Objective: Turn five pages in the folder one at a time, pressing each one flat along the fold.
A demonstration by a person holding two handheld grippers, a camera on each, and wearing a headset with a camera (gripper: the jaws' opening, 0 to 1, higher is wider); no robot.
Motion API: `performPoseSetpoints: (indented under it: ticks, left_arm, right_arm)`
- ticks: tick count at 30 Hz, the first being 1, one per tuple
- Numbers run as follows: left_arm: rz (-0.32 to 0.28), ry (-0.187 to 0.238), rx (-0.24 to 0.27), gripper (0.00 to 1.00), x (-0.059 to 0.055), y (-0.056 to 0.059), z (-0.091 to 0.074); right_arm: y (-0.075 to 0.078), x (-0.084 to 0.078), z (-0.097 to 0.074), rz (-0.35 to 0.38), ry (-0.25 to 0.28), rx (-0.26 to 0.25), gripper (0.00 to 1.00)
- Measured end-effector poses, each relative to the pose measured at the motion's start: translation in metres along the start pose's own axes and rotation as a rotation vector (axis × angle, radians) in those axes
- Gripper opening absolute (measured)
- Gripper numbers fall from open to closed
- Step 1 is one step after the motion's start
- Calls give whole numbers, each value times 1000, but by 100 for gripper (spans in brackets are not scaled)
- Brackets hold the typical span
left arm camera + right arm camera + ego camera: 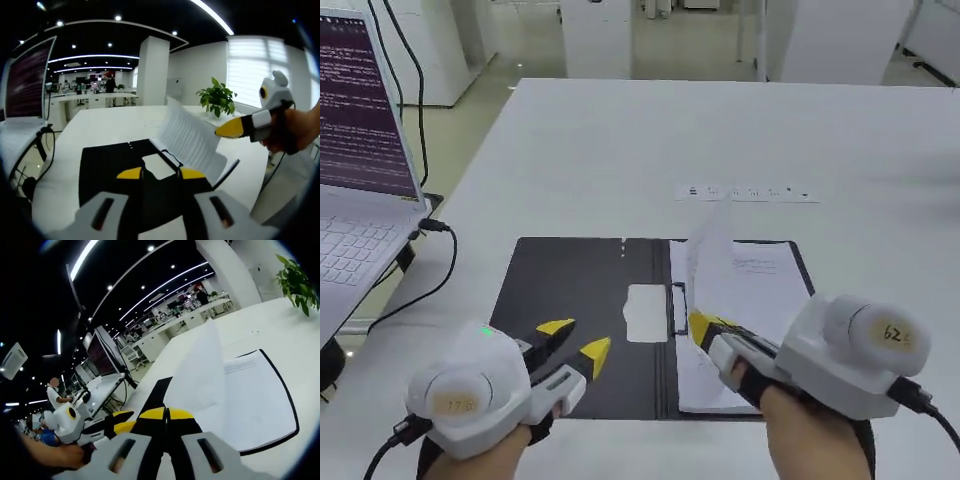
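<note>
A black folder [570, 290] lies open on the white table, with a white label patch [645, 312] by the clip at the fold. Its stack of printed pages [760, 285] rests on the right half. One page [708, 250] stands lifted and curled above the stack. My right gripper [700, 325] is shut on that page's lower edge; in the right gripper view the page [200, 370] rises from the closed yellow tips of my right gripper [165, 415]. My left gripper [576, 340] hovers open over the black left cover [110, 165], nothing between the tips of the left gripper [161, 173].
An open laptop [350, 150] sits at the left table edge with a black cable [435, 270] trailing near the folder. A white power strip [745, 192] lies behind the folder. A potted plant [217, 97] stands at the far side.
</note>
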State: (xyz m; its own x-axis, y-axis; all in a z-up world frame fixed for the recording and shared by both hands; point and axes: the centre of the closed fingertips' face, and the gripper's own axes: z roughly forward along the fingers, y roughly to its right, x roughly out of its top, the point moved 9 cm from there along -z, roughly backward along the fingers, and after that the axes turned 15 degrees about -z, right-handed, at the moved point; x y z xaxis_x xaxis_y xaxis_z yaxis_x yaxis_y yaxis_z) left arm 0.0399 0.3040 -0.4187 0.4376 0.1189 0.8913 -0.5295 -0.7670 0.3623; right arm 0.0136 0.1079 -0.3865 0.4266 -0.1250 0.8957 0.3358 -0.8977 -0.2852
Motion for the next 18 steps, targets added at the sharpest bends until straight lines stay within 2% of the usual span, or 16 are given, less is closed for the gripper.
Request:
performPoseSetpoints:
  ticks: [10, 18]
  left_arm:
    - [-25, 0, 54, 26, -2, -15, -21]
    - [-39, -2, 88, 26, -6, -27, -37]
  right_arm:
    - [-20, -13, 31, -56, -72, 74, 0]
    - [-32, -28, 55, -94, -132, 103, 0]
